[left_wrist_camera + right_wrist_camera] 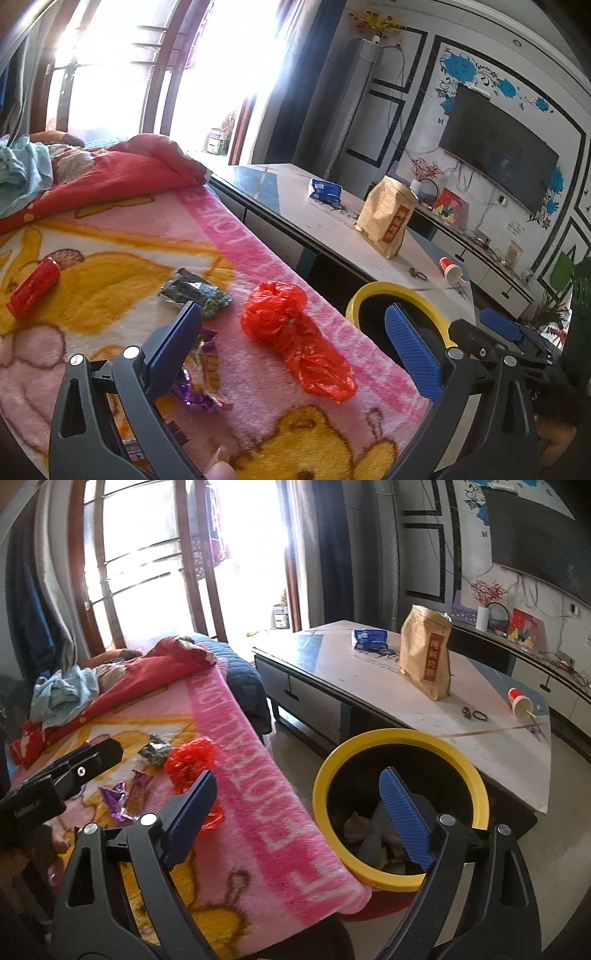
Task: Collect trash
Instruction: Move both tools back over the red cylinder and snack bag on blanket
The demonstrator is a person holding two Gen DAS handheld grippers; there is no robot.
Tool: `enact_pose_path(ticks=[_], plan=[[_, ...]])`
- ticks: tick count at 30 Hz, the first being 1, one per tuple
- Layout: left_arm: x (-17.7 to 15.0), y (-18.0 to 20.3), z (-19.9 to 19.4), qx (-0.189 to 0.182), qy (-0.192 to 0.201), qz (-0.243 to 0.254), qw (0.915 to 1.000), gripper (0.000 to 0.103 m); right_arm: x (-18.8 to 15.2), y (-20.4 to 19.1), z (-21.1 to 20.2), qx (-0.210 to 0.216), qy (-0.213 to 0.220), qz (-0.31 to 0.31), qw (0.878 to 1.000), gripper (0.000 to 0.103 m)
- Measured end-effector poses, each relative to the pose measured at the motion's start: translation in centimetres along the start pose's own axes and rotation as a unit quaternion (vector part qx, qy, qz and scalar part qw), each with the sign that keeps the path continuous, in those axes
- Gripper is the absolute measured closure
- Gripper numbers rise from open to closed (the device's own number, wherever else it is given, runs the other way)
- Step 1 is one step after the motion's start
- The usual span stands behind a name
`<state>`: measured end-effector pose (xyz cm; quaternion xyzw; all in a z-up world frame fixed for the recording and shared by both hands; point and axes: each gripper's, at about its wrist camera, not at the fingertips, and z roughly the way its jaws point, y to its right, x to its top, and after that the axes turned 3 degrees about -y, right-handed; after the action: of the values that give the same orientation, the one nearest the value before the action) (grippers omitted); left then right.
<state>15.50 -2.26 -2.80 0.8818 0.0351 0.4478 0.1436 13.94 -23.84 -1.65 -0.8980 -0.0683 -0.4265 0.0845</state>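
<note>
Hovering over the blanket (258, 251), we had L gripper (295, 347) w/ jaws wide, empty, above the red bag (291, 332); wrappers (201, 365) nearby. R gripper (299, 816) also spread, empty, at the bin (400, 738), trash inside.

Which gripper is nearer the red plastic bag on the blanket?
Left. The left gripper is open right over the red plastic bag; the right gripper, also open, hangs toward the yellow bin.
</note>
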Motion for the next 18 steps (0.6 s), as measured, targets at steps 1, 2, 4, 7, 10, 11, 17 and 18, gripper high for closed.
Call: enact_pose_path(ticks=[1, 2, 4, 7, 10, 11, 17, 18], plan=[[0.0, -0.2, -0.1, 0.002, 0.001, -0.001, 1.0, 0.007, 0.0, -0.2, 0.0, 0.002, 0.0, -0.002, 1.0, 0.022], [0.1, -0.4, -0.2, 0.004, 0.002, -0.003, 1.0, 0.007, -0.1, -0.4, -0.1, 0.005, 0.001, -0.004, 1.0, 0.022], [0.1, -0.9, -0.5, 0.007, 0.004, -0.007, 0.9999, 0.007, -0.1, -0.9, -0.1, 0.009, 0.001, -0.009, 1.0, 0.022], [0.3, -1.7, -0.7, 0.012, 0.007, -0.012, 0.9998, 0.007, -0.1, -1.7, -0.2, 0.017, 0.002, -0.015, 1.0, 0.022], [0.3, -2.3, -1.1, 0.018, 0.012, -0.017, 0.9996, 0.007, -0.2, -2.5, -0.3, 0.024, 0.003, -0.024, 0.999, 0.022], [0.4, -2.4, -1.2, 0.019, 0.013, -0.018, 0.9996, 0.007, -0.3, -2.8, -0.3, 0.027, 0.003, -0.026, 0.999, 0.022], [0.7, -3.8, -1.8, 0.029, 0.019, -0.028, 0.999, 0.007, -0.5, -4.6, -0.3, 0.039, 0.0, -0.039, 0.998, 0.022], [0.8, -4.1, -1.9, 0.032, 0.021, -0.029, 0.9988, 0.007, -0.5, -4.8, -0.3, 0.041, 0.0, -0.041, 0.998, 0.022]])
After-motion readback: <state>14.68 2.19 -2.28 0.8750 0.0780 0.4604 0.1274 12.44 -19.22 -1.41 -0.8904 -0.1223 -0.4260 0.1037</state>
